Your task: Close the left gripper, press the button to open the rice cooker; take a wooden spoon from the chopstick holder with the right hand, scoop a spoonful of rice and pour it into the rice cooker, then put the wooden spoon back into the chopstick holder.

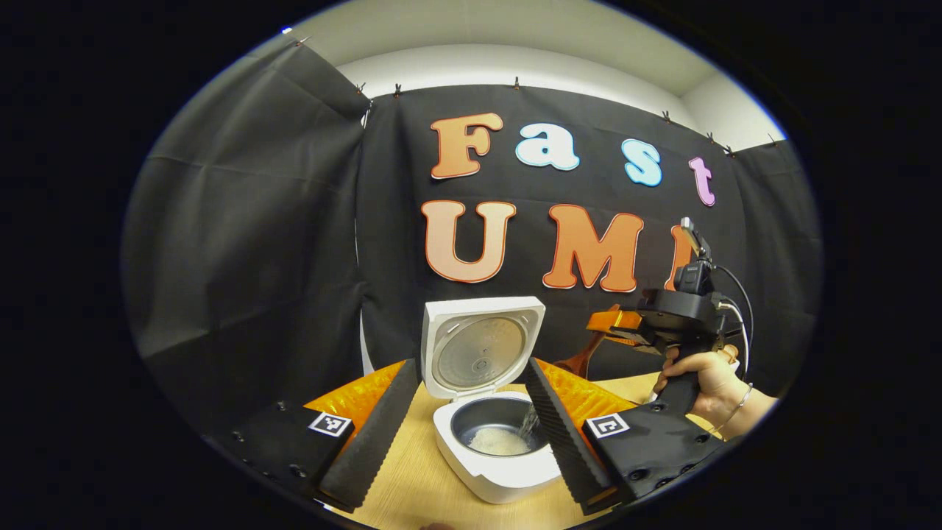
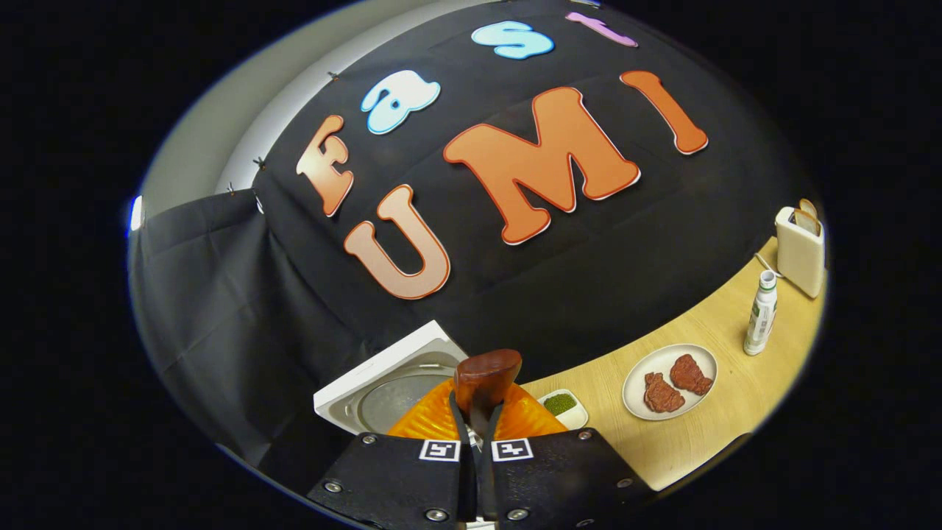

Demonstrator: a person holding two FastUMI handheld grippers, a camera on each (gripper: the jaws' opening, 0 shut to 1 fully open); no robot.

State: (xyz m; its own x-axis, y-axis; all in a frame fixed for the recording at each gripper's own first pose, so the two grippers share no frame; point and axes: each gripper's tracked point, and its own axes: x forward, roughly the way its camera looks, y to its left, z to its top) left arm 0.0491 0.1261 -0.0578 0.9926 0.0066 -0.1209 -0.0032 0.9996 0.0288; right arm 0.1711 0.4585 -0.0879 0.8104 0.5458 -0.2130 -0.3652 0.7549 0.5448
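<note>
The white rice cooker (image 1: 500,471) stands open with its lid (image 1: 478,346) upright. A small heap of rice (image 1: 499,440) lies in its dark inner pot. My left gripper (image 1: 469,364) is open, with one finger on each side of the cooker and nothing between them. Farther right, a hand holds my right gripper (image 1: 609,324) above the pot's right side, shut on the wooden spoon (image 1: 581,359). A thin stream of rice (image 1: 528,423) falls into the pot. In the right gripper view, the right gripper (image 2: 477,414) clamps the spoon (image 2: 486,375), tilted over the lid (image 2: 383,394).
On the wooden table (image 2: 706,442) to the right are a small dish of green grains (image 2: 563,403), a plate (image 2: 673,357) with two reddish pieces, a white bottle (image 2: 760,313) and a white box-shaped holder (image 2: 801,254). The black cloth wall stands close behind the cooker.
</note>
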